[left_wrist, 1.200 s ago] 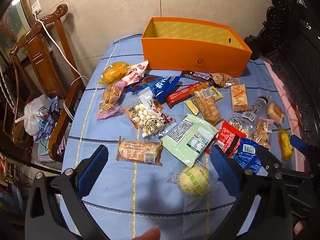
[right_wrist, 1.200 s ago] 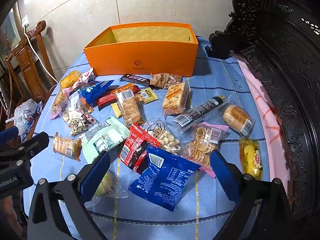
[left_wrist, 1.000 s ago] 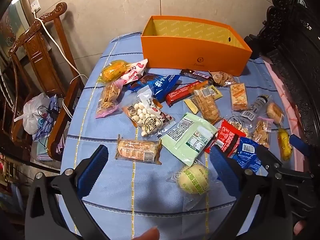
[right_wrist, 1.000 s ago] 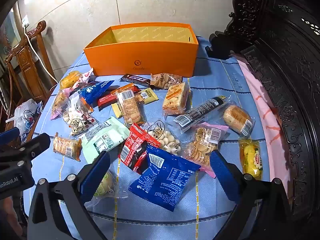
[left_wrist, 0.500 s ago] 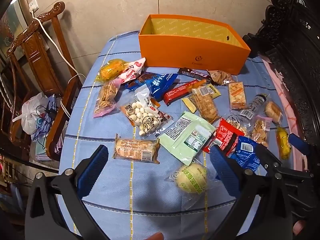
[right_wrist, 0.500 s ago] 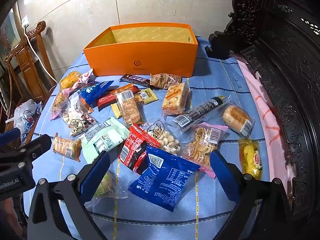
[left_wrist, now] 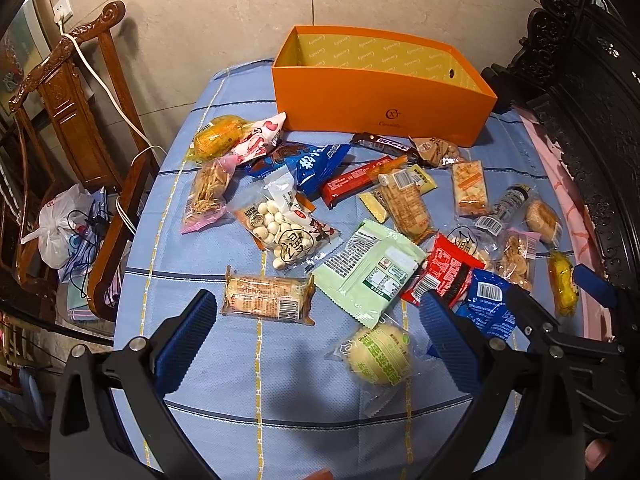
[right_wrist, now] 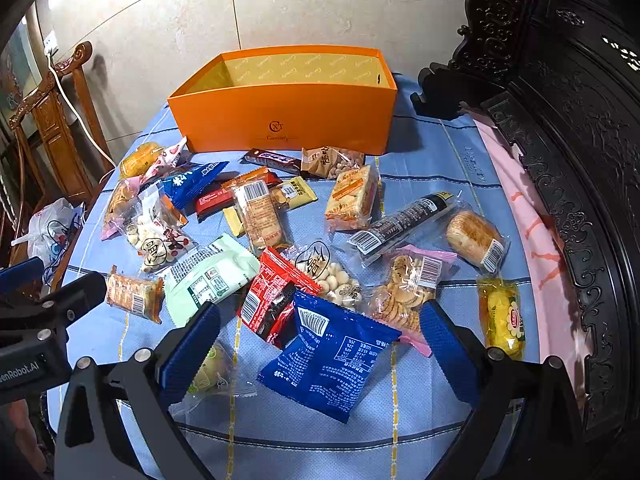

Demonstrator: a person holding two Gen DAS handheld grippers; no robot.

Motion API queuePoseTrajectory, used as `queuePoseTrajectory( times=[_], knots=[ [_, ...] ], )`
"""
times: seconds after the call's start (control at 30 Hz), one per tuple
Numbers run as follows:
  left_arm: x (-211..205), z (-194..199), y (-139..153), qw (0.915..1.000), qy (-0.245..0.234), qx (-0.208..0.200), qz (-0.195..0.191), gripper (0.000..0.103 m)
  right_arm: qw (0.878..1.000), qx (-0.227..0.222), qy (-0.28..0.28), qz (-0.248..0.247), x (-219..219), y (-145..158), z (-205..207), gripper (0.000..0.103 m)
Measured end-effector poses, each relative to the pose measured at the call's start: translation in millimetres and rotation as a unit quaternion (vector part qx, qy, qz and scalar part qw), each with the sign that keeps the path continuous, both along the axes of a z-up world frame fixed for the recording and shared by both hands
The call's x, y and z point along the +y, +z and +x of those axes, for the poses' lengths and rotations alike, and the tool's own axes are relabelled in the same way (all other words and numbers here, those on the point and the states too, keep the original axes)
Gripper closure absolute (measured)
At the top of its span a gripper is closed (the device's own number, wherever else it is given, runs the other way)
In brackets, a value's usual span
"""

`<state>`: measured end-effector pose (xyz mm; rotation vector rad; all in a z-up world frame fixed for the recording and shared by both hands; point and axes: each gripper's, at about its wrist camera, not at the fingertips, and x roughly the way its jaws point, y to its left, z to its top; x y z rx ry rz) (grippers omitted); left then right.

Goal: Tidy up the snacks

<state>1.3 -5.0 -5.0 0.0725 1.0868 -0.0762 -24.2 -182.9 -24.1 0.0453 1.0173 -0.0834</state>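
Two grippers hover over the worktop (left_wrist: pixel 256 392), both spread wide and holding nothing. Compared with a second ago, the left gripper (left_wrist: pixel 320 336) has drifted slightly left and forward, so the snacks sit a touch further right in its view; the right gripper (right_wrist: pixel 320 344) has barely moved. No snack has changed place.

A carved wooden chair (left_wrist: pixel 68 96) stands to the left of the worktop with a white cable (left_wrist: pixel 104 84) draped over it and a plastic bag (left_wrist: pixel 60 228) below. Dark carved furniture (right_wrist: pixel 568 128) lines the right side. Nothing blocks the way to the box.

An open orange box (right_wrist: pixel 288 120) sits empty at the far end of the blue cloth. Wrapped snacks lie scattered in front of it, many overlapping. A blue packet (right_wrist: pixel 332 360) lies between the right gripper's fingers, a round green bun (left_wrist: pixel 380 354) just inside the left gripper's span, a biscuit pack (left_wrist: pixel 266 294) beyond it, and a pale green packet (left_wrist: pixel 368 268) near the middle.
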Motion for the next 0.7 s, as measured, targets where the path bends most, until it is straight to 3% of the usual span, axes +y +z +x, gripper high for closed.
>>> queuePoseTrajectory(
  times=[0.7],
  knots=[
    [-0.9,-1.3,-1.1,1.0,-0.003,0.005,-0.005,0.004,1.0,0.0,0.0,0.0,0.4,0.4,-1.3,0.003]
  ],
)
